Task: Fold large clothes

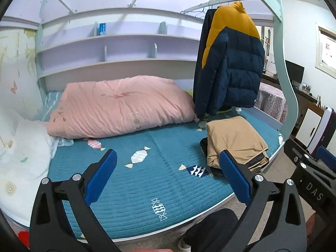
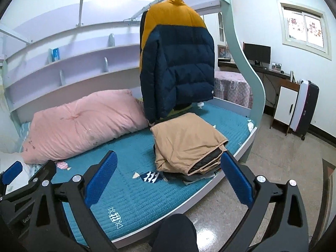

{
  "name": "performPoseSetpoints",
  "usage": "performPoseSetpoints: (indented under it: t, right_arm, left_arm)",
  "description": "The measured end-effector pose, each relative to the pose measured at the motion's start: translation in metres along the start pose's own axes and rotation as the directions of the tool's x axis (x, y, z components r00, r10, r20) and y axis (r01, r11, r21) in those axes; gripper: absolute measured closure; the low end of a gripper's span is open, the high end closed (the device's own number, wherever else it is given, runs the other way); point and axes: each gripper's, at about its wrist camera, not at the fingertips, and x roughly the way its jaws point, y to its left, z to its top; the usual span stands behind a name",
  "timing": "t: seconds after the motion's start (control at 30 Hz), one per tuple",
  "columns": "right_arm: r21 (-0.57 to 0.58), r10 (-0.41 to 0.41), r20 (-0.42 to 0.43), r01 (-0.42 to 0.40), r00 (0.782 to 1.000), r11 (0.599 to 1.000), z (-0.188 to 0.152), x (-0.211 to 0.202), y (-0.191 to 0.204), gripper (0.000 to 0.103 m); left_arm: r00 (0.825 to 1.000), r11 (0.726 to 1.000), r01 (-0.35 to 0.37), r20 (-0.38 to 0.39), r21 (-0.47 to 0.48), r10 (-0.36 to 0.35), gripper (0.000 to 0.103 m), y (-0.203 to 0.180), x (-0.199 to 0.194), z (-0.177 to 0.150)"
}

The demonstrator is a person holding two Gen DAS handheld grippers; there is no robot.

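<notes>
On bed point(image 1: 147, 189), one folded pile point(image 1: 235, 140), one hanging jacket point(image 1: 233, 63)

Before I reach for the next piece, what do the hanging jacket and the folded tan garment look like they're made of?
Hanging jacket: looks like smooth synthetic shell with puffy fill, judging by the stitched horizontal baffles and slight sheen; navy with a mustard yoke.
Folded tan garment: matte woven cloth, possibly cotton or a blend; a dark quilted lining shows at its open edge.
</notes>
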Motion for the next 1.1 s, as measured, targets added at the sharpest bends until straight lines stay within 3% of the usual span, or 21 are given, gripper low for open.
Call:
performPoseSetpoints:
  t: [0.47,0.63,1.1]
  right_arm:
    - [0.018,-0.021,0.056,0.02,0.998,1.0,0.009,-0.038,-0.004,0.008]
    - [-0.019,-0.034,0.065,0.035,0.997,0.999,0.01,-0.042,0.001,0.008]
    - [-0.056,-0.015,0.041,0.018,0.999,0.998,0.011,-0.039,0.009,0.008]
  left_arm:
    - [0.998,0.999,0.025,0.052,0.021,-0.026,0.005,-0.007,-0.03,0.01]
    - [0.998,0.999,0.03,0.057,-0.021,-0.028,0.005,-0.001,-0.034,0.011]
    - [0.999,1.0,0.011,0.042,-0.018,-0.01,0.005,-0.004,-0.035,0.014]
